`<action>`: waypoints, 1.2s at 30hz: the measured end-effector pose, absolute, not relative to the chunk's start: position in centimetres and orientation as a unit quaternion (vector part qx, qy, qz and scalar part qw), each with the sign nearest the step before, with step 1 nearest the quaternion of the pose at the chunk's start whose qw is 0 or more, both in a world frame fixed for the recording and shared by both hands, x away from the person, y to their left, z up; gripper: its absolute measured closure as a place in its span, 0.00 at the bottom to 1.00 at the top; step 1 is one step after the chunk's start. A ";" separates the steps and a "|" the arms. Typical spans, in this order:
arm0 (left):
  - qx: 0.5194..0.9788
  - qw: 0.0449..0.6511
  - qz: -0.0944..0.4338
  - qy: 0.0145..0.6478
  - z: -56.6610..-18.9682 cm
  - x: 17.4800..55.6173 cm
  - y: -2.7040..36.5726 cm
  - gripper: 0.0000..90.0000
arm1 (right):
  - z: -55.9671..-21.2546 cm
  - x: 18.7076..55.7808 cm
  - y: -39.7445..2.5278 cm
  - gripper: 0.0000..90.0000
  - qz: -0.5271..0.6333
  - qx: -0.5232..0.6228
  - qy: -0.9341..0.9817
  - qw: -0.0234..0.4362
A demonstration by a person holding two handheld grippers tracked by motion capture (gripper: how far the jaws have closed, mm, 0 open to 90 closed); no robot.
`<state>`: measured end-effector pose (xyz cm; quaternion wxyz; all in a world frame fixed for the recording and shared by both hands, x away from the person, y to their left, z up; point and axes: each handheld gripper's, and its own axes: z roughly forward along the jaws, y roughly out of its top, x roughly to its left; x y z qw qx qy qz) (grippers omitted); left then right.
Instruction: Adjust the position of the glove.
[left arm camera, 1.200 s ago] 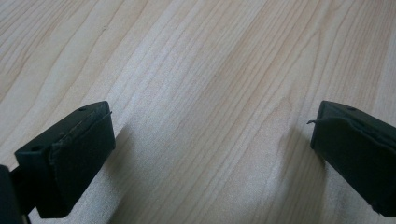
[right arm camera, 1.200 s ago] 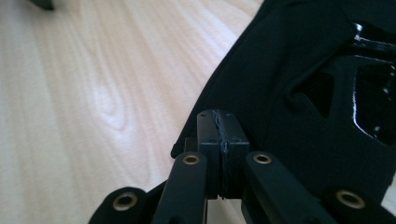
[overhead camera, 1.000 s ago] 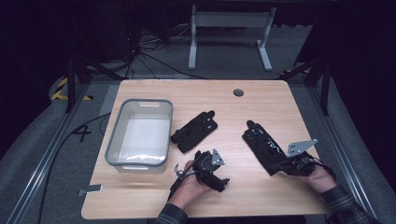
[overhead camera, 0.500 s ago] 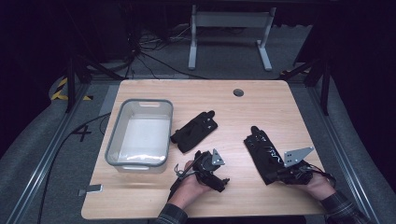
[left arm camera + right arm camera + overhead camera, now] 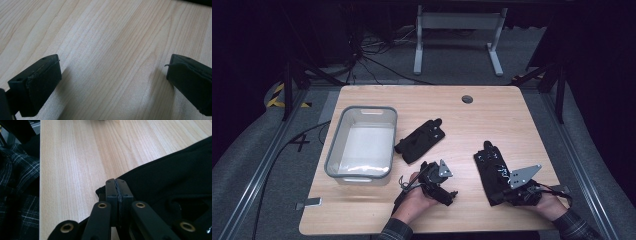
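Observation:
Two black gloves lie on the wooden table (image 5: pixel 512 115). One glove (image 5: pixel 422 140) rests near the middle, beside the bin. The other glove (image 5: pixel 489 167) (image 5: pixel 175 177) lies at the front right, fingers pointing away from me. My right gripper (image 5: pixel 506 194) (image 5: pixel 116 182) is at its near end, jaws pressed together on the cuff edge. My left gripper (image 5: pixel 448 192) (image 5: pixel 113 72) hovers low over bare wood at the front centre. Its jaws stand wide apart with nothing between them.
A clear grey-rimmed plastic bin (image 5: pixel 332 150) stands at the left of the table. A round cable hole (image 5: pixel 467 99) sits near the far edge. A plaid sleeve (image 5: pixel 17 195) is at the left of the right gripper view.
The right gripper has moved toward the front edge and slightly left, and the right glove has slid with it. The left gripper has stayed in place.

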<state>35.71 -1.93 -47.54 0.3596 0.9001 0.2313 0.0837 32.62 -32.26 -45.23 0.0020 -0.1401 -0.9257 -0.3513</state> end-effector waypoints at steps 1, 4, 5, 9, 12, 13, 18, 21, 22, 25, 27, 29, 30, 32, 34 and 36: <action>0.900 0.360 0.084 0.231 -47.6 35.7 -1.9 0.00 | -45.2 32.5 -32.1 1.00 -0.351 -0.137 -0.926 0.003; 0.900 0.360 0.084 0.232 -47.6 35.7 -1.9 0.00 | -45.3 32.1 -31.5 1.00 -0.352 -0.127 -0.927 0.006; 0.900 0.360 0.084 0.231 -47.5 35.7 -1.9 0.00 | -45.3 32.0 -31.4 1.00 -0.353 -0.127 -0.927 0.009; 0.900 0.360 0.083 0.231 -47.5 35.7 -1.9 0.00 | -45.5 32.1 -30.8 1.00 -0.361 -0.124 -0.924 0.017; 0.900 0.360 0.083 0.231 -47.5 35.7 -1.9 0.00 | -45.5 32.2 -30.4 1.00 -0.361 -0.119 -0.925 0.014; 0.900 0.360 0.083 0.231 -47.5 35.7 -1.9 0.00 | -45.5 32.2 -30.3 1.00 -0.359 -0.116 -0.926 0.012; 0.900 0.360 0.084 0.231 -47.5 35.7 -1.9 0.00 | -45.0 32.4 -30.8 1.00 -0.368 -0.123 -0.921 0.005; 0.900 0.360 0.083 0.231 -47.5 35.7 -1.9 0.00 | -44.6 32.8 -31.7 0.98 -0.381 -0.136 -0.915 -0.008; 0.900 0.360 0.084 0.231 -47.5 35.7 -1.9 0.00 | -44.5 33.0 -31.9 0.97 -0.382 -0.140 -0.914 -0.012; 0.900 0.360 0.084 0.231 -47.5 35.7 -1.9 0.00 | -44.3 33.5 -32.6 0.95 -0.384 -0.154 -0.910 -0.028; 0.900 0.360 0.084 0.231 -47.5 35.7 -1.9 0.00 | -44.1 33.8 -33.2 0.90 -0.387 -0.165 -0.907 -0.039; 0.900 0.360 0.084 0.231 -47.5 35.7 -1.9 0.00 | -44.0 34.2 -33.9 0.85 -0.389 -0.180 -0.902 -0.055; 0.900 0.360 0.084 0.231 -47.5 35.7 -1.9 0.00 | -44.0 34.2 -33.9 0.85 -0.389 -0.180 -0.902 -0.055; 0.900 0.360 0.084 0.231 -47.5 35.7 -1.9 0.00 | -43.8 34.6 -34.8 0.77 -0.382 -0.197 -0.899 -0.084; 0.900 0.360 0.084 0.231 -47.5 35.7 -1.9 0.00 | -43.8 34.7 -35.3 0.72 -0.386 -0.207 -0.894 -0.098; 0.900 0.360 0.083 0.231 -47.5 35.7 -1.9 0.00 | -43.9 35.2 -36.1 0.68 -0.381 -0.222 -0.891 -0.104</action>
